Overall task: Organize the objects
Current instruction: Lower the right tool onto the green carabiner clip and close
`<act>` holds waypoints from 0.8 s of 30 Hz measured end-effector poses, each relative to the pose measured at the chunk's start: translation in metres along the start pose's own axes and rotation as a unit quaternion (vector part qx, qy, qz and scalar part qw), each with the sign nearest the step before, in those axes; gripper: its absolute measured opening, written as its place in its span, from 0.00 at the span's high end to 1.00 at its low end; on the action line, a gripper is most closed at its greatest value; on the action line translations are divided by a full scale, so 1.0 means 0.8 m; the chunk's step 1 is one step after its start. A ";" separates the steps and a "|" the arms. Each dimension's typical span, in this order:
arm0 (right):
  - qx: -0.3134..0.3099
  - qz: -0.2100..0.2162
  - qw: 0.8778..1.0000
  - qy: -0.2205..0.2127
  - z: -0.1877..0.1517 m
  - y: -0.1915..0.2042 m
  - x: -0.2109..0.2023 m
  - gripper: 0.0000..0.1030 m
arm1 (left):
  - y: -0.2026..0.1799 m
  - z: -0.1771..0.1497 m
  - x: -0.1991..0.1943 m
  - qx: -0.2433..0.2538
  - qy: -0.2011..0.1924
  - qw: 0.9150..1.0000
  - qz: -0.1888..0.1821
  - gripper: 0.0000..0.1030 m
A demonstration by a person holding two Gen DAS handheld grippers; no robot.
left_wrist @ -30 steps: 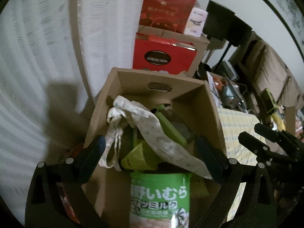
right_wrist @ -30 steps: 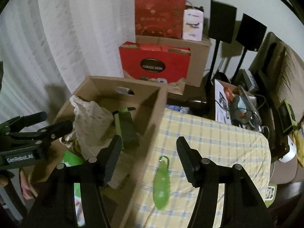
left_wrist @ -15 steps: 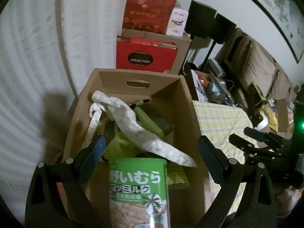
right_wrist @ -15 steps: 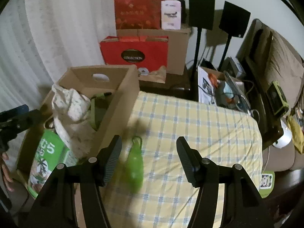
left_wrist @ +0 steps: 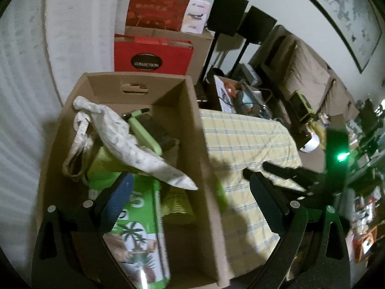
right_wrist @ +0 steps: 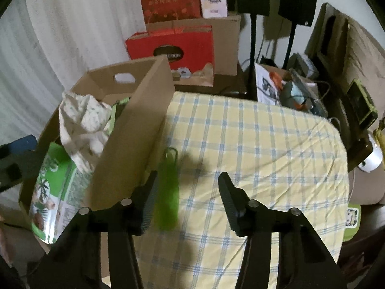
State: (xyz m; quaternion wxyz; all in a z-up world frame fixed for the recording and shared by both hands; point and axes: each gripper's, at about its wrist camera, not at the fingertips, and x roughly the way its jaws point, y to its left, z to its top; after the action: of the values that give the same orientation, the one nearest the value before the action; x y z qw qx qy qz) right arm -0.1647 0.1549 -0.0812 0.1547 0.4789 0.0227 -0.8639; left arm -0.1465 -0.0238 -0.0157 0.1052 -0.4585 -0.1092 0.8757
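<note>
- The right gripper (right_wrist: 187,192) hung over the yellow-and-blue checked cloth (right_wrist: 252,149), jaws apart but closing; the translucent green plastic shoehorn-shaped piece with a loop end (right_wrist: 168,187) lay flat on the cloth just inside its left finger, with no pad pressing on it.
- That green piece lay just beside the wall of the open brown cardboard box (right_wrist: 134,144), which stood at nine o'clock of the cloth.
- The left gripper (left_wrist: 190,192) hovered over the box's wall with its jaws spread wide, gripping nothing.
- Inside the box lay a green-and-white snack packet printed with palm trees (left_wrist: 134,228); its lettering was too blurred to read. A crumpled white patterned cloth bag (left_wrist: 125,139) lay above it.
- At twelve o'clock behind the box stood a red gift bag with a black oval reading "COLLECTION" (left_wrist: 151,57).
</note>
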 end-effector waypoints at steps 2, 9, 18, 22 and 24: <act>-0.001 0.004 1.000 0.004 -0.004 0.000 0.008 0.53 | -0.003 0.000 -0.001 -0.003 -0.002 1.000 -0.002 0.06; -0.006 0.012 1.000 0.020 -0.010 0.003 0.041 0.54 | -0.002 0.002 0.004 -0.007 -0.004 1.000 0.005 0.06; -0.010 0.032 0.999 0.041 -0.010 0.008 0.084 0.58 | 0.015 0.005 0.008 -0.021 -0.003 1.000 0.009 0.06; -0.013 0.032 0.999 0.040 0.002 0.011 0.096 0.59 | 0.020 0.005 0.009 -0.025 -0.002 1.000 0.009 0.06; -0.017 0.031 0.999 0.039 0.009 0.013 0.101 0.60 | 0.022 0.005 0.009 -0.028 -0.001 1.000 0.008 0.06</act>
State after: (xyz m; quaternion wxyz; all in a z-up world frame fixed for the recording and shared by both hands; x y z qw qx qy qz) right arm -0.2079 0.1241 -0.1436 0.1881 0.5097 0.0287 -0.8391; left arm -0.1554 -0.0390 -0.0241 0.0855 -0.4609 -0.1300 0.8737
